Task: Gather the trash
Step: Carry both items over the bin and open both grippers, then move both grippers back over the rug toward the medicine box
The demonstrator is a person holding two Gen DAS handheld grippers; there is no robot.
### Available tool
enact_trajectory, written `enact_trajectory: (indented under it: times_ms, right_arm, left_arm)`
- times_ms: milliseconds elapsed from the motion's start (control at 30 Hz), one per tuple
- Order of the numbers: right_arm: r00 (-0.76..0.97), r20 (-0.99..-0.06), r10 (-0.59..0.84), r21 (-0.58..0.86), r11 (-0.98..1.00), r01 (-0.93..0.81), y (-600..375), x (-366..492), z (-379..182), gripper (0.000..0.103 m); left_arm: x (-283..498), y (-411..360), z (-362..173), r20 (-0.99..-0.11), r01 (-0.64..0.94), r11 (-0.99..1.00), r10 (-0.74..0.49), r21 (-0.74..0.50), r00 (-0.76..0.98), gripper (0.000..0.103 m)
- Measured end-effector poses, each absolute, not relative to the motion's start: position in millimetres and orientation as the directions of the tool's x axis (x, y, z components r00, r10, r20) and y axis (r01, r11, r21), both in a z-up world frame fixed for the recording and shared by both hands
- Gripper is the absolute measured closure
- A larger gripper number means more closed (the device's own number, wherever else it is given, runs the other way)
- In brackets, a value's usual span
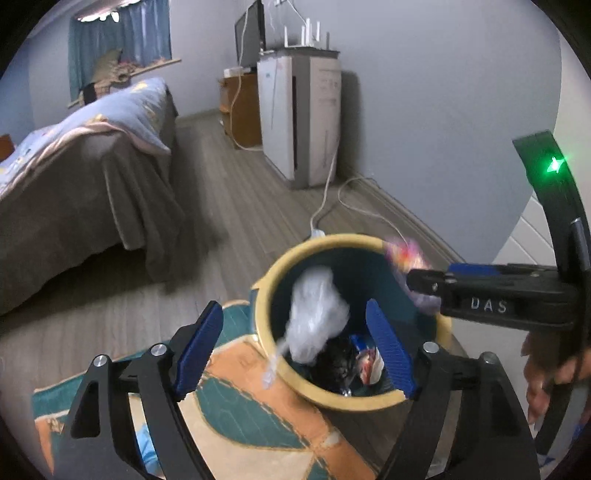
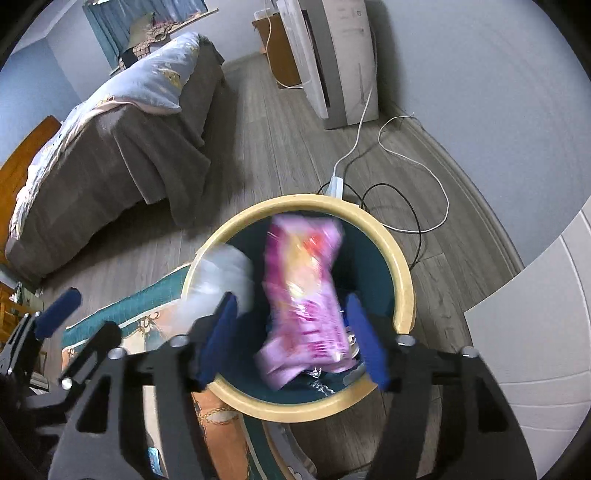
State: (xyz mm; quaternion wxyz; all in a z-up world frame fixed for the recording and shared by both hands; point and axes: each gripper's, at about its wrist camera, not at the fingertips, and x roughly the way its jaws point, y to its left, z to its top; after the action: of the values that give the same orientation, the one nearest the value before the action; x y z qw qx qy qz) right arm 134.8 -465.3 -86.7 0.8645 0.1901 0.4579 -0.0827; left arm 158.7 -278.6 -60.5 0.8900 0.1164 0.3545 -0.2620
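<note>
Both jaws wide, trash (image 2: 306, 299) loose.

Dim, cool indoor light in both views. Brightest patch at 11 o'clock, the curtained window (image 1: 120, 35) blown out along its top. Strong fisheye bending, black corners. Motion blur smears the pink wrapper (image 2: 306, 295) and white plastic (image 1: 316, 314). Green LED (image 1: 555, 165) flares at 3 o'clock. Soft shadow under the bed (image 1: 85, 192).

Home bedroom: bed (image 1: 85, 177), curtained window (image 1: 122, 37).
</note>
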Motion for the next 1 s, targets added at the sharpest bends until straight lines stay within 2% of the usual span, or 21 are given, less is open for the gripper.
enact_trajectory:
  times_ms: [33,100,267,467,667,1000]
  right_arm:
    - [0.559,-0.828,0.028,0.247,0.915,0.32,-466.0,135.5,-88.2,0.037]
    - [0.547,-0.837,0.025,0.241,0.913,0.328,-467.1,137.9,-92.2,0.027]
    - [0.534,-0.845,0.013,0.22,0.919,0.327,-461.5,138.6,-90.5,0.005]
    - [0.528,-0.849,-0.024,0.149,0.948,0.283,-440.8,138.7,-82.3,0.006]
    - [0.516,-0.847,-0.131,0.015,0.963,0.269,-401.1,131.1,-67.7,0.006]
    - [0.521,-0.849,-0.09,-0.011,0.988,0.153,-311.7,112.1,-53.2,0.006]
  left_arm:
    - [159.4,-277.7,-61.9,-0.697,0.547,0.837,-0.381,0.02,0.608,0.017]
    - [159.2,-272.9,-66.3,-0.707,0.533,0.846,-0.364,0.022,0.607,0.011]
    - [154.0,-254.1,-73.2,-0.732,0.492,0.87,-0.315,0.031,0.604,0.007]
    - [137.0,-214.2,-65.1,-0.749,0.422,0.906,-0.252,0.04,0.612,0.006]
    - [110.6,-156.8,-40.4,-0.742,0.323,0.942,-0.155,0.088,0.652,0.005]
    - [69.0,-66.4,-23.0,-0.737,0.115,0.99,-0.015,0.086,0.676,0.005]
